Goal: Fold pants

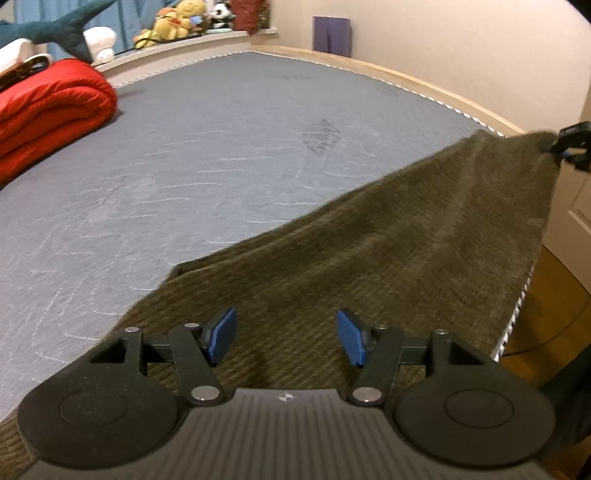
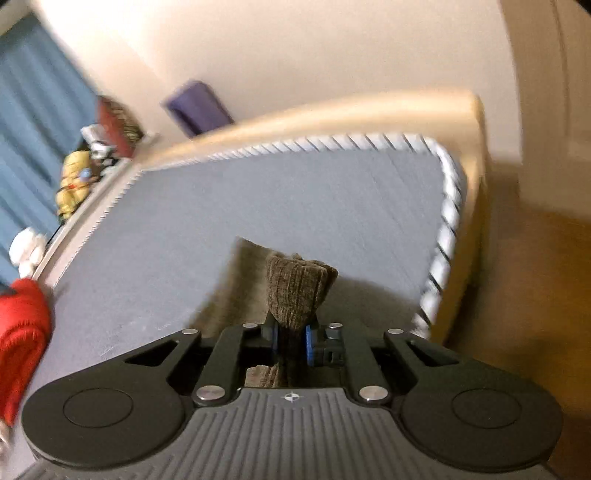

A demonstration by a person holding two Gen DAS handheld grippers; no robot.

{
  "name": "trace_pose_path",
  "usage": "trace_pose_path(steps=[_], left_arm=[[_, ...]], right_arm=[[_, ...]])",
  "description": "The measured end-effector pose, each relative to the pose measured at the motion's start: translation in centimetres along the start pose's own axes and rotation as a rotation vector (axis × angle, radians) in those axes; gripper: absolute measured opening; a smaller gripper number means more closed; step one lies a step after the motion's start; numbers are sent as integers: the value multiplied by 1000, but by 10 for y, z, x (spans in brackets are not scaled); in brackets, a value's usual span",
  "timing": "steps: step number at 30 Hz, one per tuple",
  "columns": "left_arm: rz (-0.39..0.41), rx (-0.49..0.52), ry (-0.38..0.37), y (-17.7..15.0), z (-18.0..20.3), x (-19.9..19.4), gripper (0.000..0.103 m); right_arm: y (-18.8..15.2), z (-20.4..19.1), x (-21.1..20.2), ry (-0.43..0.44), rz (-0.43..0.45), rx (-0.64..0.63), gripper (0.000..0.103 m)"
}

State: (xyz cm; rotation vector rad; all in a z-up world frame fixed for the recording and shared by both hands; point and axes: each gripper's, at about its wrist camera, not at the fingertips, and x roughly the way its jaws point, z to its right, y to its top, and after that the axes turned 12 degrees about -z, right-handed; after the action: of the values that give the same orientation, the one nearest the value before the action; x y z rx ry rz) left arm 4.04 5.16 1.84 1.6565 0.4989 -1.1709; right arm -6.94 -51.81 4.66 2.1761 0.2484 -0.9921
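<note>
Olive-brown corduroy pants (image 1: 388, 243) lie across the near right part of a grey mattress (image 1: 207, 155). My left gripper (image 1: 286, 338) is open just above the pants, its blue pads (image 1: 221, 334) apart and empty. My right gripper (image 2: 291, 341) is shut on a bunched end of the pants (image 2: 295, 291) and holds it lifted above the mattress (image 2: 258, 206). In the left wrist view the right gripper (image 1: 570, 144) shows at the far right, pulling the pants' far corner up taut.
A folded red blanket (image 1: 48, 110) lies on the mattress at the left. Plush toys (image 1: 177, 18) sit on the sill behind. A wooden bed frame (image 1: 424, 81) borders the wall side. Wooden floor (image 2: 524, 280) lies beyond the mattress's right edge.
</note>
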Motion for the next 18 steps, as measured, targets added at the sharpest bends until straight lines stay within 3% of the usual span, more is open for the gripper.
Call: trace_pose_path(steps=[3, 6, 8, 10, 13, 15, 16, 17, 18], left_arm=[[26, -83, 15, 0, -25, -8, 66], [54, -201, 34, -2, -60, -18, 66], [65, -284, 50, -7, -84, -24, 66], [62, -367, 64, -15, -109, -27, 66], [42, -457, 69, -29, -137, -30, 66], [27, -496, 57, -37, -148, -31, 66], [23, -508, 47, -40, -151, -32, 66], [20, -515, 32, -42, -152, -33, 66], [16, -518, 14, -44, -153, -33, 66]], right_arm=[[-38, -82, -36, -8, 177, -306, 13], [-118, -169, -61, 78, 298, -677, 13], [-180, -214, -69, 142, 334, -894, 13], [-252, -250, -68, 204, 305, -1114, 13], [-360, -271, -46, 269, 174, -1395, 14], [-408, -270, -31, 275, 49, -1539, 14], [-426, -266, -28, 292, -26, -1597, 21], [-435, -264, -29, 294, -40, -1627, 25], [-440, -260, -33, 280, 16, -1650, 27]])
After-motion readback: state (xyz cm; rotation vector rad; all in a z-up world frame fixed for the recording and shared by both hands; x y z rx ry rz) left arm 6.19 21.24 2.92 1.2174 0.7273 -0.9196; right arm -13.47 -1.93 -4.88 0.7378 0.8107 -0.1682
